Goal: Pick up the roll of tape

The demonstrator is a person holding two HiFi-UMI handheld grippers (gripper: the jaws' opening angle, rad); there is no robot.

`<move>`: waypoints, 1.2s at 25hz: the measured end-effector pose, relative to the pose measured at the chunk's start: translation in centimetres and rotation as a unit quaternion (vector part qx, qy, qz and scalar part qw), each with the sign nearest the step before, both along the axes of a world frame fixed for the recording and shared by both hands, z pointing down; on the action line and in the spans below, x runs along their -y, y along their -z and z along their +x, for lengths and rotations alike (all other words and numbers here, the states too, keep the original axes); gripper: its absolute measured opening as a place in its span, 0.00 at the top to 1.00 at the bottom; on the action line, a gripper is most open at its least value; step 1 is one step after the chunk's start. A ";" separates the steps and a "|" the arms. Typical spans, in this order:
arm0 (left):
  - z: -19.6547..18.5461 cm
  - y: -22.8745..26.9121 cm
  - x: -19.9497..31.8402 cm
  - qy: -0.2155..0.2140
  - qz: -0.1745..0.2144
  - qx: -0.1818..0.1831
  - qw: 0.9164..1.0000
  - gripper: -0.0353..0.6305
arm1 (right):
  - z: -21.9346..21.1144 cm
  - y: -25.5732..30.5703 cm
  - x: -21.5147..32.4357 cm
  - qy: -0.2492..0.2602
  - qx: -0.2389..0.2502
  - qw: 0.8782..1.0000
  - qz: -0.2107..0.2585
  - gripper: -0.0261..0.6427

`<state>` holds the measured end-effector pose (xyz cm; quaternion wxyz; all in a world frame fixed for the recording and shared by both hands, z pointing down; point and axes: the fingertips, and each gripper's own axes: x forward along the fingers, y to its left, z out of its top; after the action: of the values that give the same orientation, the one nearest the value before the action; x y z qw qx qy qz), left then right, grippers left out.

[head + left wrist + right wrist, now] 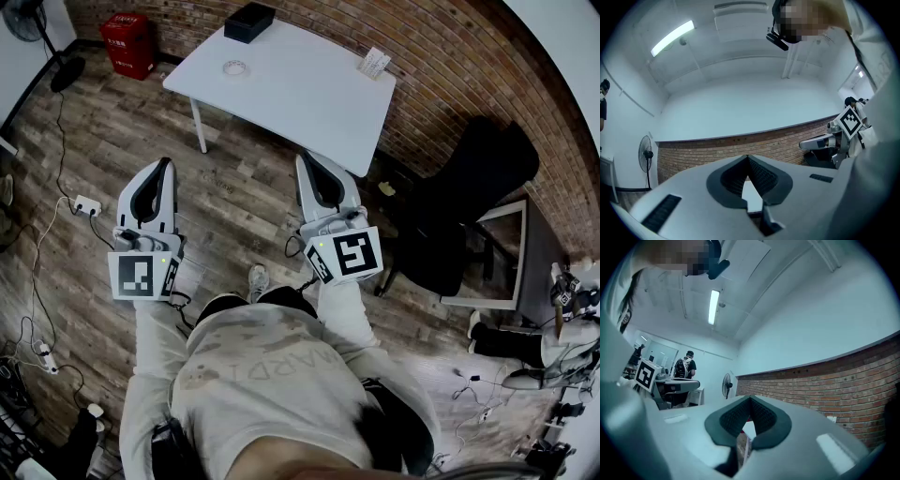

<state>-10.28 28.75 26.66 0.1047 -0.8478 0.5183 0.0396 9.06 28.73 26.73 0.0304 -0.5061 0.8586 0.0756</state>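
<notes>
A small roll of tape (235, 67) lies flat on the white table (300, 94), toward its far left part, in the head view. Both grippers hang over the wooden floor, well short of the table and nothing is held. My left gripper (165, 165) is shut, its tips meeting at a point (748, 157). My right gripper (305, 157) is shut too, with its tips touching (750, 398). Neither gripper view shows the tape; both look at the brick wall and the ceiling.
A black box (249, 21) sits at the table's far edge and a small white packet (374, 63) at its right corner. A red bin (128, 43) stands left of the table, a black chair (469, 202) to the right. Cables and a power strip (86, 204) lie on the floor.
</notes>
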 end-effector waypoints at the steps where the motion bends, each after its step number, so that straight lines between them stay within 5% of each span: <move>1: 0.2 0.0 0.2 0.000 0.000 0.000 1.000 0.94 | 0.2 0.0 0.2 0.000 0.000 1.000 0.000 0.94; 30: 5.5 -0.3 8.7 0.038 0.013 -0.002 0.999 0.94 | 5.2 -1.0 10.2 0.038 0.020 0.999 0.008 0.94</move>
<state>-4.74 20.03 27.01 0.1157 -0.8262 0.5496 0.0443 14.25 18.56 27.76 0.0546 -0.4741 0.8759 0.0706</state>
